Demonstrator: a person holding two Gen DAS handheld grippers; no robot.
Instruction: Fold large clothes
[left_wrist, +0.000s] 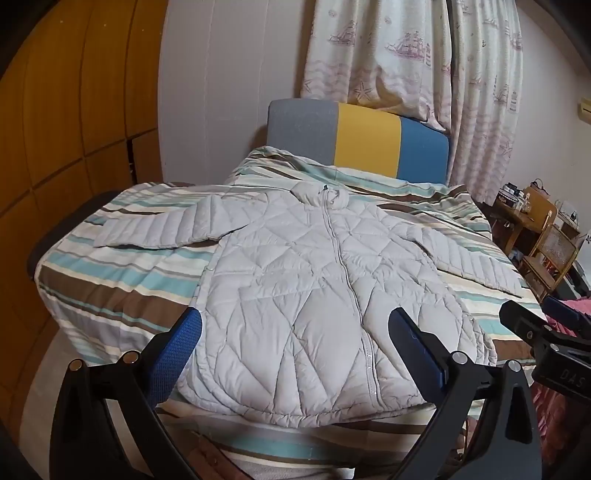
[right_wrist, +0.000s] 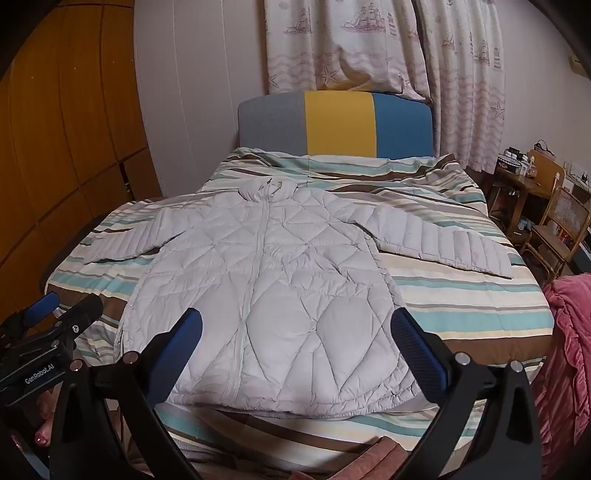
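A pale grey quilted puffer jacket (left_wrist: 295, 295) (right_wrist: 266, 295) lies flat and zipped on the striped bed, collar toward the headboard, both sleeves spread out to the sides. My left gripper (left_wrist: 295, 325) hovers over the jacket's lower hem, jaws wide open, nothing between the blue pads. My right gripper (right_wrist: 295, 325) is likewise open and empty above the hem, a little further right. In the left wrist view the right gripper (left_wrist: 546, 328) shows at the right edge. In the right wrist view the left gripper (right_wrist: 59, 310) shows at the left edge.
The bed (right_wrist: 480, 295) has a striped teal, brown and cream cover and a grey, yellow and blue headboard (right_wrist: 336, 122). A wooden wardrobe (left_wrist: 66, 110) stands left. Chairs and a cluttered desk (right_wrist: 546, 221) stand right. Pink fabric (right_wrist: 569, 350) lies at the bed's right side.
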